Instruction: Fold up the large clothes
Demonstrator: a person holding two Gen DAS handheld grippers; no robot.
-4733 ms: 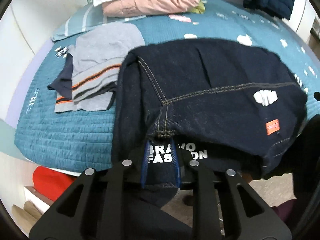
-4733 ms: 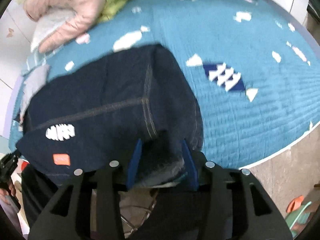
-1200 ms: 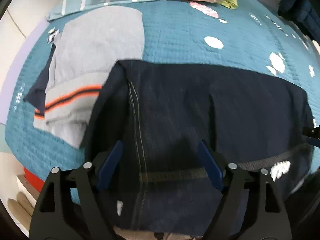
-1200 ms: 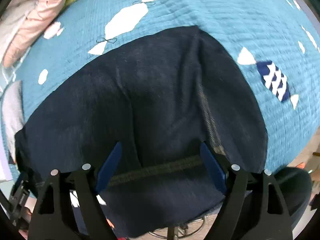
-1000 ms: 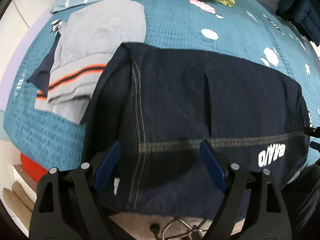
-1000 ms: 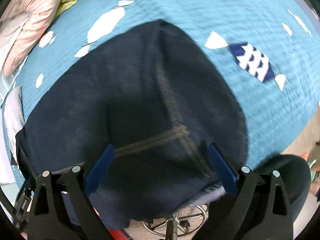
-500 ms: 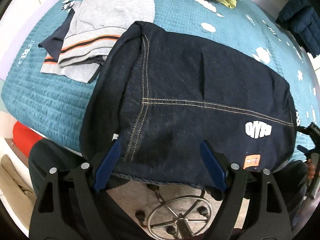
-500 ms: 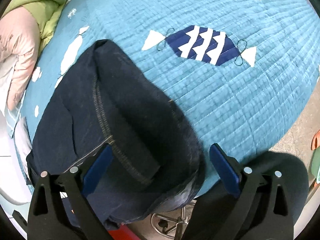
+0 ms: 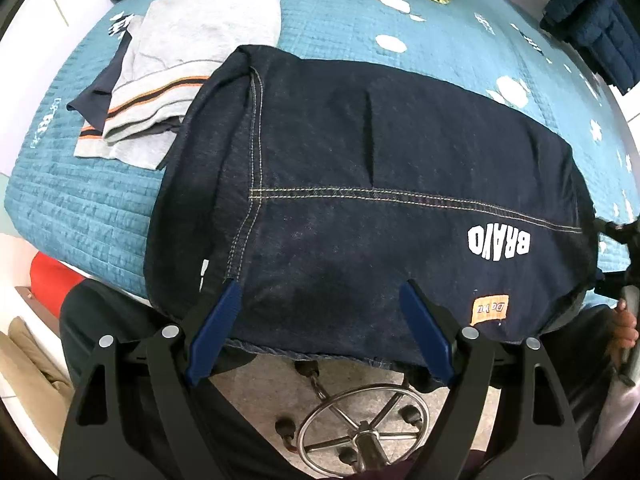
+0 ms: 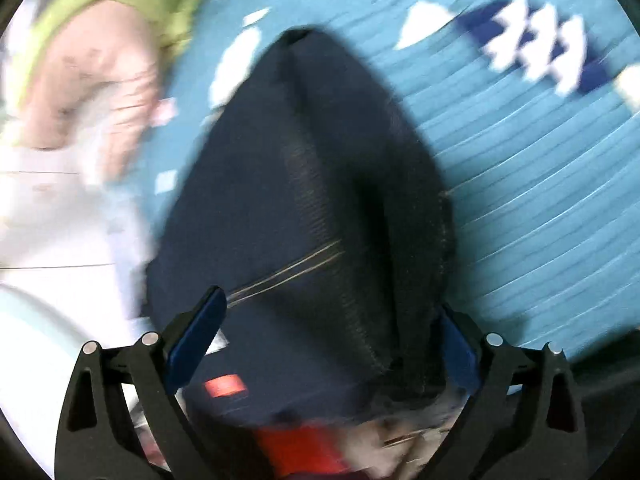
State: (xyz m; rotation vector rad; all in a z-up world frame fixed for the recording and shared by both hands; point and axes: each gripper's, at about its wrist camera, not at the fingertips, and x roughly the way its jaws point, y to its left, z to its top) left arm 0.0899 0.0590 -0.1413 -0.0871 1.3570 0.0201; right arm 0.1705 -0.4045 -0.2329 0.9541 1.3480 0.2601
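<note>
Dark denim garment (image 9: 360, 184) lies folded into a compact block at the near edge of the teal bed (image 9: 80, 200); fold looks essentially done. Left gripper (image 9: 320, 332) is released, jaws wide, empty, at 6 o'clock of the block. Right gripper (image 10: 332, 344) also spread, gripping nothing as far as blur shows. Folded grey garment (image 9: 192, 52) sits at 10 o'clock. Left: maybe squaring up or stacking.

Teal quilted bed (image 9: 100, 196) carries folded denim garment (image 9: 360, 200), grey clothes (image 9: 192, 56).
</note>
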